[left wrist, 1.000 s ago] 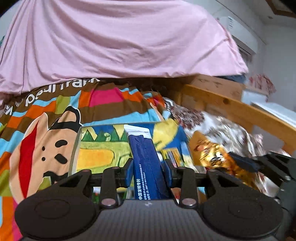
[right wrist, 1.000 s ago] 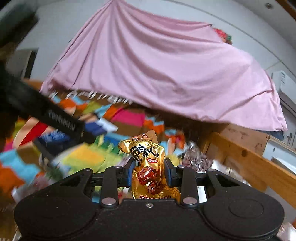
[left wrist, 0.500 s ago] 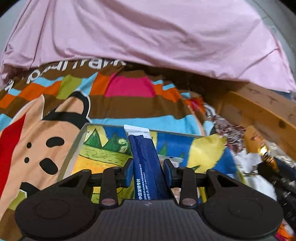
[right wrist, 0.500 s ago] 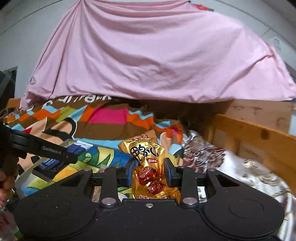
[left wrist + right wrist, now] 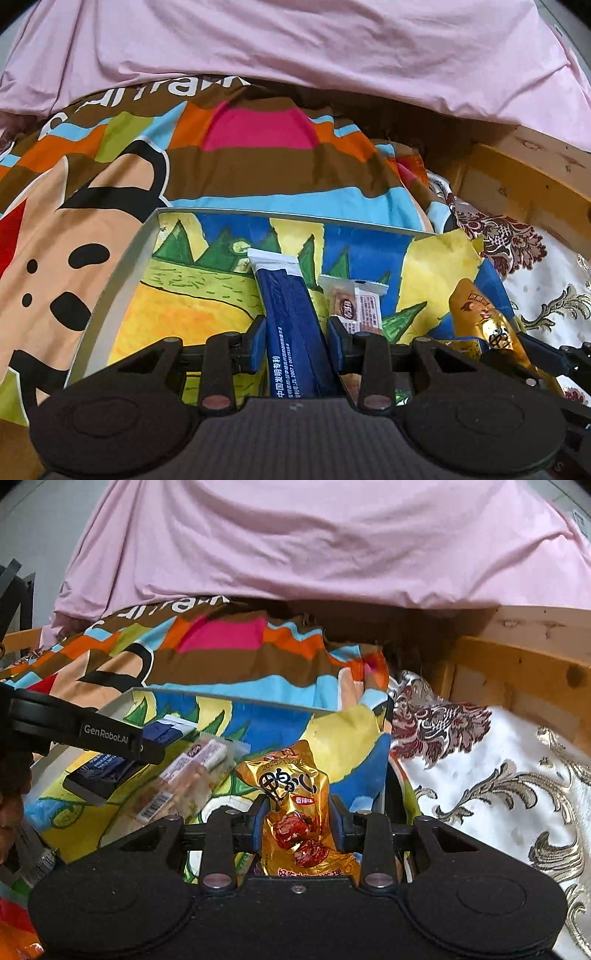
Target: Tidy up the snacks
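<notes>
My left gripper is shut on a long blue snack packet with a white end, held over a shallow box painted with a colourful landscape. A small pale wrapped snack lies in the box just right of it. My right gripper is shut on a gold snack packet with red meat printed on it, above the box's right part. The left gripper with its blue packet shows at the left of the right wrist view, above a clear wrapped snack.
The box rests on a bright cartoon blanket on a bed. A pink sheet hangs behind. A white and gold patterned cloth lies to the right, bounded by a wooden bed frame.
Both grippers have moved forward and down over the painted box, each still holding its packet. The small pale snack in the box has come into the left wrist view.
</notes>
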A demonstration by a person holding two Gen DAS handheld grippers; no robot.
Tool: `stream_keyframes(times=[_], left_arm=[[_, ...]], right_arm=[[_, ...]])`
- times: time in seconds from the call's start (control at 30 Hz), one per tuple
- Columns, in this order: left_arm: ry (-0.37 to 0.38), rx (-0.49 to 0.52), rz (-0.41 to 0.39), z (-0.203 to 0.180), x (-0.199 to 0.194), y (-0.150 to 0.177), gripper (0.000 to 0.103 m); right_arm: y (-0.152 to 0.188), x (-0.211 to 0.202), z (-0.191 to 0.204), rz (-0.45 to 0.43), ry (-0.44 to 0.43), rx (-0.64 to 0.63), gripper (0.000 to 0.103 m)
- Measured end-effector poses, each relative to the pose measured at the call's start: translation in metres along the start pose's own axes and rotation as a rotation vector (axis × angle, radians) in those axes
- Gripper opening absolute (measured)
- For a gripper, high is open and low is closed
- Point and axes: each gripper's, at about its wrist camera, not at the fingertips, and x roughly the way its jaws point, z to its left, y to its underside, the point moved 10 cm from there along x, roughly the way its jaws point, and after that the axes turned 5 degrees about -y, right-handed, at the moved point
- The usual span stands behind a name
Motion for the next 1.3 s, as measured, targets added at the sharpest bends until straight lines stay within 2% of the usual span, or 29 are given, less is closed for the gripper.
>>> stream_keyframes(times=[0.23,0.4,0.47,0.57,0.63,0.83,0.93,1.0,1.13,1.3], left_arm=[[-0.021,0.006,0.021,0.001,0.004,0.007,0.038],[-0.002,-0.007,0.047,0.001,0.006,0.014,0.039],[0.0,0.002,0.058,0.0,0.007,0.016,0.04],[-0.006,0.015,0.067,-0.001,0.004,0.018,0.048],[-0.007,0.022,0.063,-0.002,0.0,0.017,0.062],[0.011,-0.005,-0.005,0.0,-0.033,0.004,0.088],[0.03,-0.018,-0.054,0.004,-0.057,-0.006,0.095],[0.048,-0.027,-0.086,0.007,-0.074,-0.012,0.098],[0.061,-0.038,-0.149,0.014,-0.109,-0.027,0.102],[0.056,-0.024,-0.22,0.024,-0.156,-0.034,0.102]], right_arm=[[0.006,0.004,0.001,0.028,-0.006,-0.001,0.039],[0.008,0.006,0.003,0.04,-0.011,-0.005,0.041],[0.007,0.006,0.005,0.04,-0.014,-0.007,0.047],[0.004,0.003,0.004,0.033,-0.013,0.0,0.056],[0.0,-0.002,0.002,0.021,-0.006,0.019,0.06],[-0.03,-0.04,-0.001,-0.083,0.014,0.08,0.081],[-0.048,-0.067,0.002,-0.144,0.029,0.086,0.089],[-0.058,-0.086,0.004,-0.182,0.034,0.078,0.096],[-0.075,-0.123,0.011,-0.246,0.048,0.059,0.102],[-0.083,-0.168,0.028,-0.295,0.062,0.05,0.102]])
